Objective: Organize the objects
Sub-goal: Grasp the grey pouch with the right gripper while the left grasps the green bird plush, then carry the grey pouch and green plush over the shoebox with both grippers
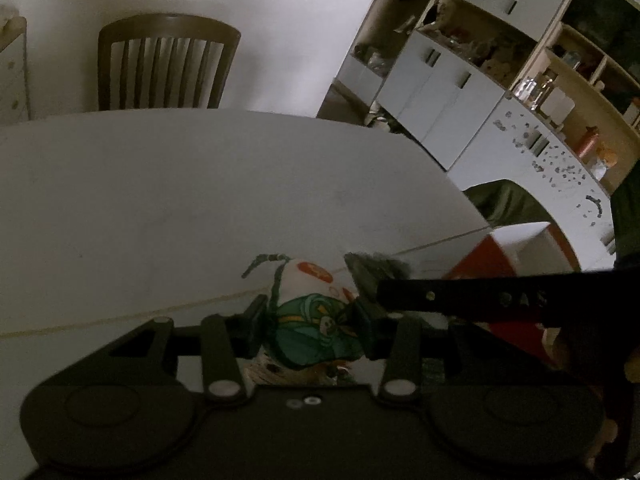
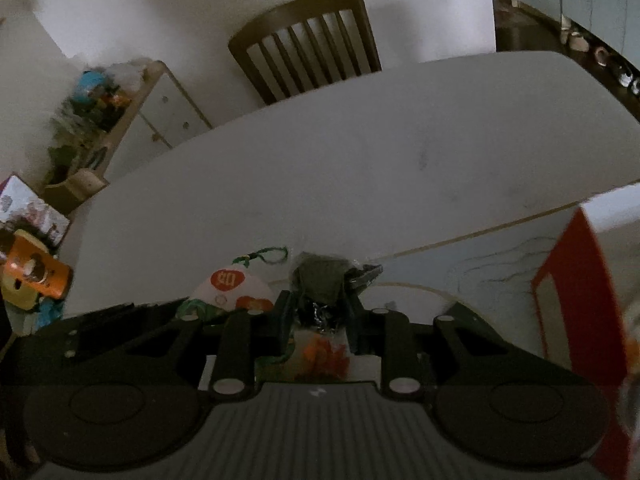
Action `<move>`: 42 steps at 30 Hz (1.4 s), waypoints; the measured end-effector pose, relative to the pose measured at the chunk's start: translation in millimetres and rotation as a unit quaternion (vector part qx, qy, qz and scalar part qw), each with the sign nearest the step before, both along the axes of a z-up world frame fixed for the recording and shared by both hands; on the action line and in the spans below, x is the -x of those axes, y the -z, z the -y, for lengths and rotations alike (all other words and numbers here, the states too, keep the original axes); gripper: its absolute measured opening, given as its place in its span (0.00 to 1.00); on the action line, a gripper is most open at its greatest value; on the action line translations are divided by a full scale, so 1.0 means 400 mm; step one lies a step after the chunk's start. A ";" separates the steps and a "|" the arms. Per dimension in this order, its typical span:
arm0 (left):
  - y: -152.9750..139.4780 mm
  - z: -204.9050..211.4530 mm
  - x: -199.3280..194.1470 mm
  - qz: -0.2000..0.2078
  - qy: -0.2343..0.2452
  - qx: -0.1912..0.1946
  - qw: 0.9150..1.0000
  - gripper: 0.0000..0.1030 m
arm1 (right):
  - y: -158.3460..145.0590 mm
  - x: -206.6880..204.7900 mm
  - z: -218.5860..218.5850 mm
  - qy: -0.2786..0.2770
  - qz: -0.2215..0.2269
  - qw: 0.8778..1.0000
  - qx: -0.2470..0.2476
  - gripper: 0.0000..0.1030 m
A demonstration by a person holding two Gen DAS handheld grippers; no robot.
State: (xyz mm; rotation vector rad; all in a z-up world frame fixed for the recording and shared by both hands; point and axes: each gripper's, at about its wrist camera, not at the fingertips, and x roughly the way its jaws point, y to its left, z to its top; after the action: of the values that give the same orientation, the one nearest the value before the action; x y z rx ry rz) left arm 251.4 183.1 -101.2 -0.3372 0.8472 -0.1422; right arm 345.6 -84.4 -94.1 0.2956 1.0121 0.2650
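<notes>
Close up, left gripper (image 1: 310, 326) clamped on a white printed plastic packet with a green cartoon figure and orange round labels (image 1: 310, 320), both black pads pressed against its sides. Held over the near edge of a pale grey table (image 1: 200, 200), packet raised off the surface as far as can be judged. Beside it, right gripper (image 2: 318, 320) closed on a dark green crumpled foil packet (image 2: 320, 280), its top sticking up past the fingertips. Seen again in the right wrist view: the white packet's orange labels and a thin green string loop (image 2: 266, 256), just left of the dark one. Both packets side by side, touching or nearly so; hard to say which. Red and white cardboard box (image 2: 576, 300) standing at the right, near the table's edge. Behind the table, a brown wooden slat-back chair (image 1: 166, 64) against a white wall (image 1: 280, 20). White cabinet with open shelves (image 1: 460, 92) off to the right in the left wrist view. Orange tin (image 2: 38, 274) far left in the right wrist view, off the table.
</notes>
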 end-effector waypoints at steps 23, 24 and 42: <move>-0.199 0.214 0.142 0.017 0.046 0.041 0.998 0.42 | -0.205 0.319 0.247 -0.002 0.019 1.000 -0.009 0.25; -0.204 0.231 0.143 0.016 0.050 0.040 0.998 0.42 | -0.208 0.329 0.266 0.000 0.019 1.000 -0.009 0.25; -0.231 0.525 0.085 0.017 0.084 0.022 0.996 0.42 | -0.207 0.420 0.644 0.061 0.022 0.998 0.016 0.25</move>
State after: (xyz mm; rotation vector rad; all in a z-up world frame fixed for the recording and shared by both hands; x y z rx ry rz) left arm 217.6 -26.8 -8.6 -0.3043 0.8396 -0.3236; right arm 177.7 -342.1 -11.3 0.3202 0.9498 0.1441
